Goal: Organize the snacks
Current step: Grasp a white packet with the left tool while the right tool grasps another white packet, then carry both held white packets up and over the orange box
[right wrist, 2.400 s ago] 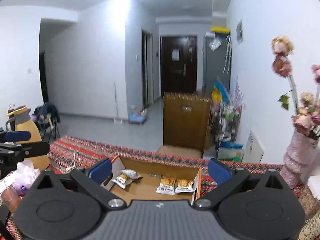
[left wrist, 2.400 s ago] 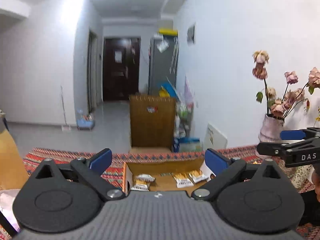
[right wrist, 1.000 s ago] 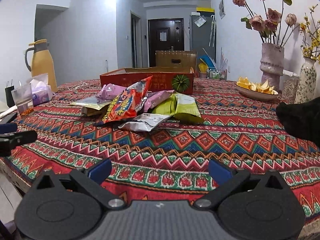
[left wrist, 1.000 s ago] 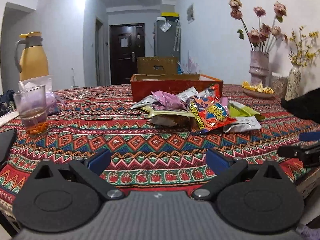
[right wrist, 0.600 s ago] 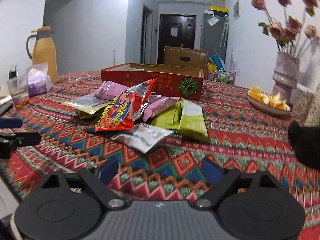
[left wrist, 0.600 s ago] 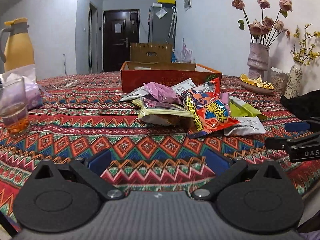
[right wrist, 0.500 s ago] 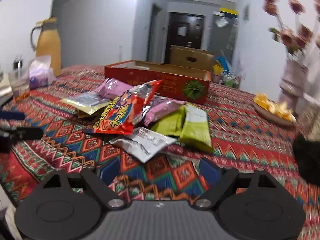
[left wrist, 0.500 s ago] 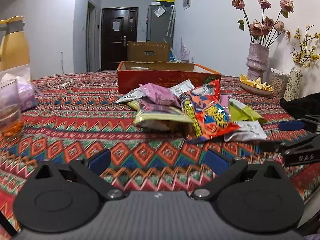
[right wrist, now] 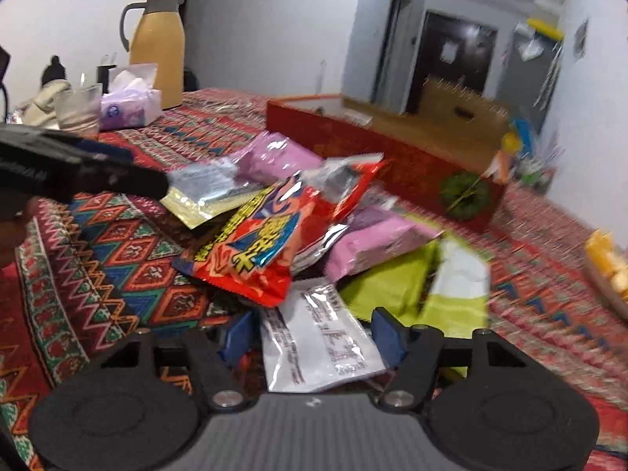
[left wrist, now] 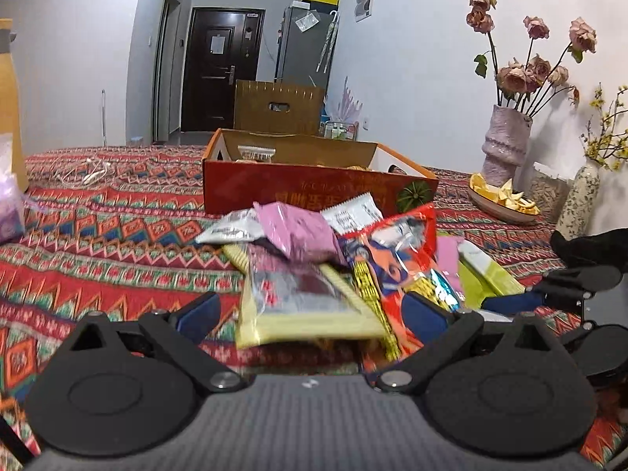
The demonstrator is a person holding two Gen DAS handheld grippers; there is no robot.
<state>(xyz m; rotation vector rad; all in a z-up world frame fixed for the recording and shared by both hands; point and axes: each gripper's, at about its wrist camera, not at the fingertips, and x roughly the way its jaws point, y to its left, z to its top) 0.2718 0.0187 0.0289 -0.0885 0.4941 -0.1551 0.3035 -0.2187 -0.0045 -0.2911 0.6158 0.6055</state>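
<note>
Right gripper (right wrist: 313, 331): blue pads apart and closing, straddling the white-and-silver foil sachet (right wrist: 318, 337) at bottom centre of the right wrist view; pads not pressing on it yet, so no grip. Likely picked because it lay loose at the near edge of the pile, nothing on top except a corner of the red-orange printed chip bag (right wrist: 259, 251).

Left gripper (left wrist: 310, 310): pads wide apart, nothing clamped; the clear-fronted pale-yellow packet (left wrist: 302, 298) sat between and just ahead of them at lower centre of the left wrist view. Looked like a lineup for a second pick.

Rest of the snacks heaped mid-frame on the zigzag-patterned red tablecloth (right wrist: 117, 243): pink pouches (right wrist: 376, 239), lime-green packets (right wrist: 424, 286), a silver-gold sachet (right wrist: 208, 192), all overlapping. Open red cardboard box (left wrist: 314, 188) stood behind the pile, upper centre, already with a few packets inside; judged the destination.

In the way: chip bag overlapped the sachet's far end and might drag along. Left gripper's black arm crossed the left edge of the right view, close to the pile. Yellow thermos jug (right wrist: 157, 43), purple tissue pack (right wrist: 131, 108) and drinking glass (right wrist: 78, 110) upper left, well clear. Vase of dried roses (left wrist: 506, 145) and dish of orange peel (left wrist: 502, 200) at right, clear.
</note>
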